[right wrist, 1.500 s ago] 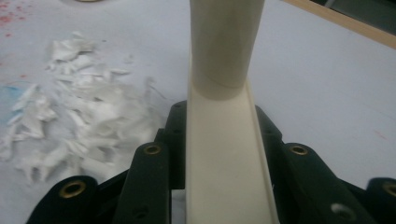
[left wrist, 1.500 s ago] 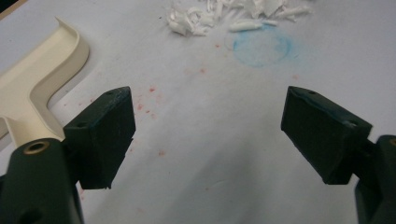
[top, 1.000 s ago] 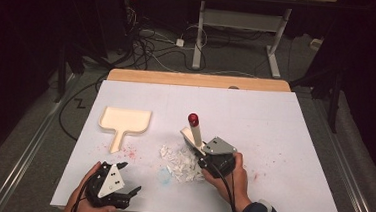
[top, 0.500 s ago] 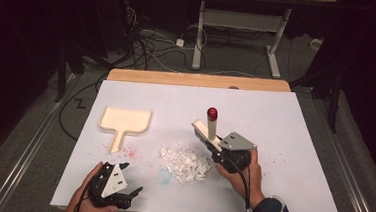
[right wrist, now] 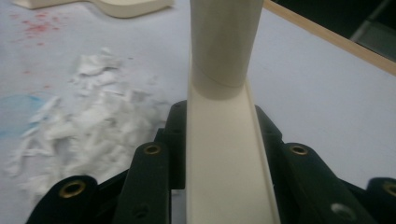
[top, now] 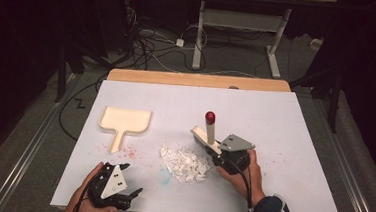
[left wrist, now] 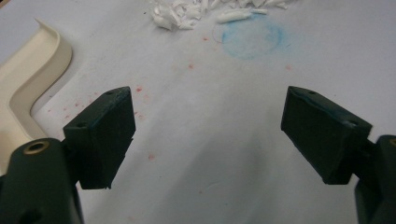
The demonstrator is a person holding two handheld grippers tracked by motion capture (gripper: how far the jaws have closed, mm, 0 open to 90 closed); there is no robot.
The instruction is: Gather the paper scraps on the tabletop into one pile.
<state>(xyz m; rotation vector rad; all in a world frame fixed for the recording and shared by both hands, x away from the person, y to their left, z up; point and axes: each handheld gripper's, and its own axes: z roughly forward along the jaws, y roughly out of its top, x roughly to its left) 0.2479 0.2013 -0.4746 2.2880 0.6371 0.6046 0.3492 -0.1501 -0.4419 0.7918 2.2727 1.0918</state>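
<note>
White table (top: pixel 285 123) first: our right gripper (top: pixel 225 156) has slid rightward off the scraps (top: pixel 184 163) over the last second, jaws clamped on the brush (top: pixel 208 132), so we'd guess a sweeping stroke is being set up again. The cream dustpan (top: pixel 124 121) hasn't budged, well left of the pile. Left gripper (top: pixel 115 188) idles near the front edge. Its own view shows the jaws spread wide and empty (plus a faint blue ring (left wrist: pixel 252 35) that's barely visible from above).
</note>
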